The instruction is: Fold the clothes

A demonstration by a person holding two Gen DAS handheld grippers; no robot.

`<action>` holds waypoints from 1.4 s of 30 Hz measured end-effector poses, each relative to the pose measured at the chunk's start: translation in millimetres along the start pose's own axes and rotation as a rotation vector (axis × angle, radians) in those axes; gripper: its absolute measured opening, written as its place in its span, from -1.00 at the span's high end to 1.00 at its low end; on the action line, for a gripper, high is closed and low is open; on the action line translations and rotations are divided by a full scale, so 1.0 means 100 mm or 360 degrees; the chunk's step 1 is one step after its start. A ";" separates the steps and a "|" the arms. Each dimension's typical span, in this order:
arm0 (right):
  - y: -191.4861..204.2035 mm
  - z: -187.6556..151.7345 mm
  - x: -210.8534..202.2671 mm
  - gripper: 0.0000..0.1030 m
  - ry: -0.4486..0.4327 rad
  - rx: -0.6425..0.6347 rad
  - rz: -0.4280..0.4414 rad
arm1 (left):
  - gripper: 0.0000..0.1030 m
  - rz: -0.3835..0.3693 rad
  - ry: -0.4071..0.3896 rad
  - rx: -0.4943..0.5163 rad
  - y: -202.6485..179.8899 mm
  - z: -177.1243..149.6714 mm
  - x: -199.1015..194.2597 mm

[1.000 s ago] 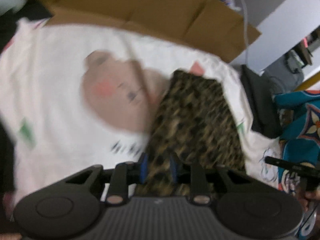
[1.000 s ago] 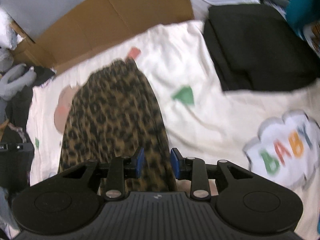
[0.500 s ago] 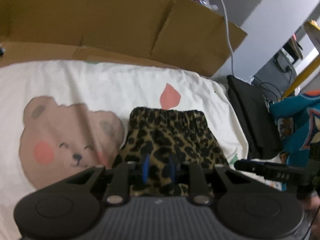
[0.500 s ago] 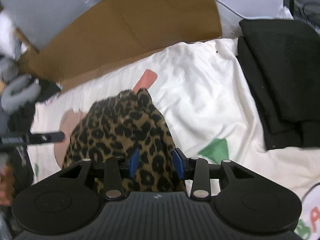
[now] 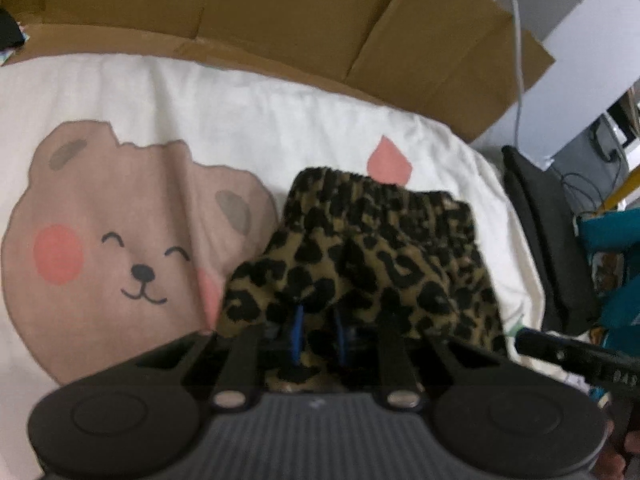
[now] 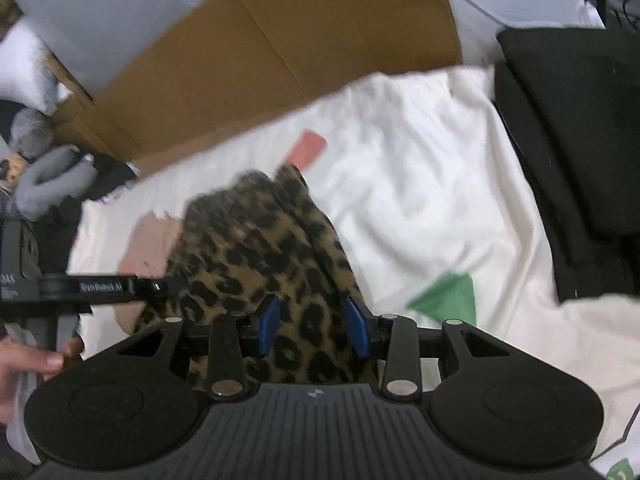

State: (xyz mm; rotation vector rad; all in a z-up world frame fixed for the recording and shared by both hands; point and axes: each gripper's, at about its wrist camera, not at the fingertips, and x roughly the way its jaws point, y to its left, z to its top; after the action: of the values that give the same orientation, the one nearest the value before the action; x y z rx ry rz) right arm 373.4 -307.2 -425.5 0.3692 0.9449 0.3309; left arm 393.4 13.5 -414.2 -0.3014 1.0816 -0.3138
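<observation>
Both tongs sit at the leopard garment (image 5: 372, 256) on the sheet (image 5: 248, 120): left tongs (image 5: 318, 334) have been closing and pinch its near edge, right tongs (image 6: 312, 322) spread astride it. If my left pinch slips, the fold springs open.

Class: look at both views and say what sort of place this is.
Probably a bedroom or a cluttered home room: a bear-print blanket spread as the work surface, folded black clothes beside it, cardboard behind.

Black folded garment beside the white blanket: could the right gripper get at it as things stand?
Probably yes. The black folded garment lies uncovered, and the right gripper stands open over the leopard-print garment, gripping nothing.
</observation>
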 end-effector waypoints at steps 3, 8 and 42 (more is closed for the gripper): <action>0.06 0.02 0.09 0.15 0.0046 -0.0061 -0.0038 | 0.68 -0.0047 -0.0042 0.0013 -0.08 -0.02 -0.14; 0.06 -0.07 0.21 0.18 0.0130 -0.0014 -0.0063 | 0.68 -0.0063 -0.0033 0.0125 -0.25 -0.05 -0.09; -0.24 -0.15 -0.28 1.00 0.0014 0.0258 -0.0204 | 0.72 -0.0154 0.0082 0.0201 -0.66 -0.02 0.56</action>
State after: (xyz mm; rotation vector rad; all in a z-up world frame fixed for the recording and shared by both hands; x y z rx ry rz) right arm 348.7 -338.6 -424.1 0.4536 1.0018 0.1393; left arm 408.6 -68.7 -434.6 -0.2340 1.0945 -0.4765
